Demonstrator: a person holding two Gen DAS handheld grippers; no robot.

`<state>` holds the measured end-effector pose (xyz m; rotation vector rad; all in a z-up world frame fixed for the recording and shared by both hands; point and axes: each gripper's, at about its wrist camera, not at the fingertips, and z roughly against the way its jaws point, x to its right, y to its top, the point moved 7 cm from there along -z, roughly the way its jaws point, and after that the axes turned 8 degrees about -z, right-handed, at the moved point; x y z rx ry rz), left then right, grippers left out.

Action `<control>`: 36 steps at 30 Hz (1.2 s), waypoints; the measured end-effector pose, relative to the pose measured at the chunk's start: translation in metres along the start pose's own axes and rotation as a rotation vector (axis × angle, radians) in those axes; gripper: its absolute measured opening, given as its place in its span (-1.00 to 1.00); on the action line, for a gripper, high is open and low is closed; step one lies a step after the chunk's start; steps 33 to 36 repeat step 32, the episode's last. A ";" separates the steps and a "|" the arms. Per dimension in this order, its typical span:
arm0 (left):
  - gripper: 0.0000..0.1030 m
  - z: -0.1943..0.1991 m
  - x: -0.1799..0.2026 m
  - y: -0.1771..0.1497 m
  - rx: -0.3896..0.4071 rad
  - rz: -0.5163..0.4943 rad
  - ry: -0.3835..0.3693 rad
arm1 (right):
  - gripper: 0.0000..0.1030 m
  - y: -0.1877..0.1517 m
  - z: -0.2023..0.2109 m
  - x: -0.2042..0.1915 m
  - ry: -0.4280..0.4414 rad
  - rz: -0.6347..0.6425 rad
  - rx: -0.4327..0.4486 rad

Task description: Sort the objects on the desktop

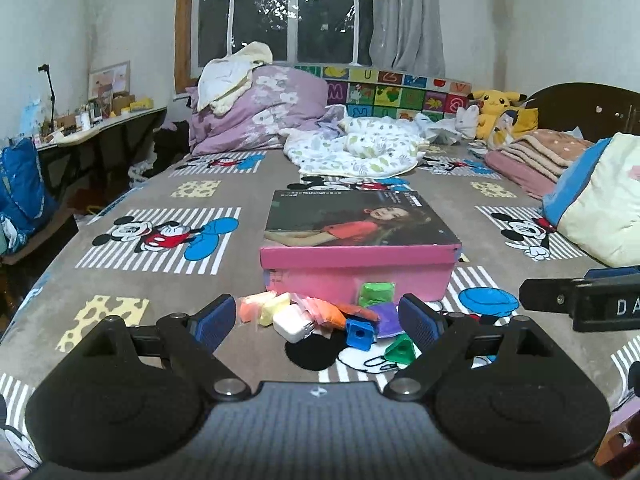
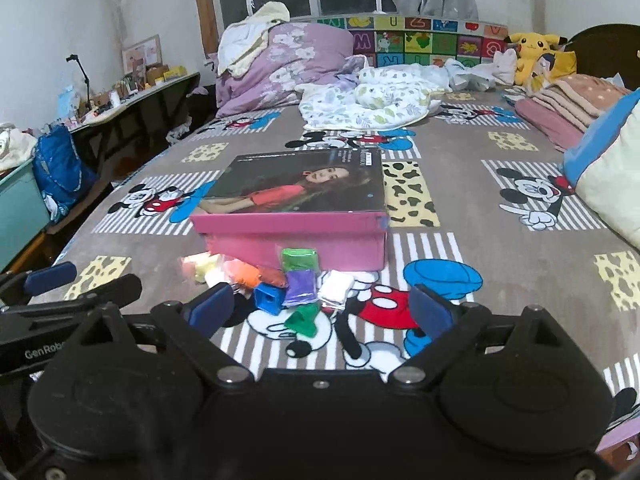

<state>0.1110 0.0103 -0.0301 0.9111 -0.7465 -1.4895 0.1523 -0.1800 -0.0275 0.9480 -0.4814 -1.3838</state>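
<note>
A: Clutter first: where does it sit?

B: Small things (image 1: 320, 318) lie heaped on the bedspread (image 1: 120, 184), low in the middle of the frame, touching the front of a closed pink box (image 1: 356, 276). There are packets in orange, yellow, green and purple, a white plug (image 1: 292, 324), a blue sharpener (image 1: 360, 334) and a green one (image 1: 400, 350).

A: And the grippers?

B: The left gripper (image 1: 320, 320) is spread wide at the bottom, nothing between its blue pads, the heap just beyond them. The right gripper (image 2: 320, 310) is likewise released and empty.

A: Farther out?

B: Bedding along the top, a yellow plush toy (image 1: 494, 106) upper right, a cluttered desk (image 1: 100, 124) at left.
</note>
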 end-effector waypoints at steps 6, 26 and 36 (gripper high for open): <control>0.72 0.012 0.003 0.000 0.017 -0.018 -0.016 | 0.84 -0.009 0.008 -0.011 0.015 0.002 -0.002; 0.72 0.024 0.007 0.008 0.064 -0.020 -0.027 | 0.84 -0.005 0.016 -0.014 0.027 0.009 0.010; 0.72 0.022 0.008 0.006 0.061 -0.020 -0.041 | 0.84 -0.007 0.016 -0.012 0.021 0.011 0.005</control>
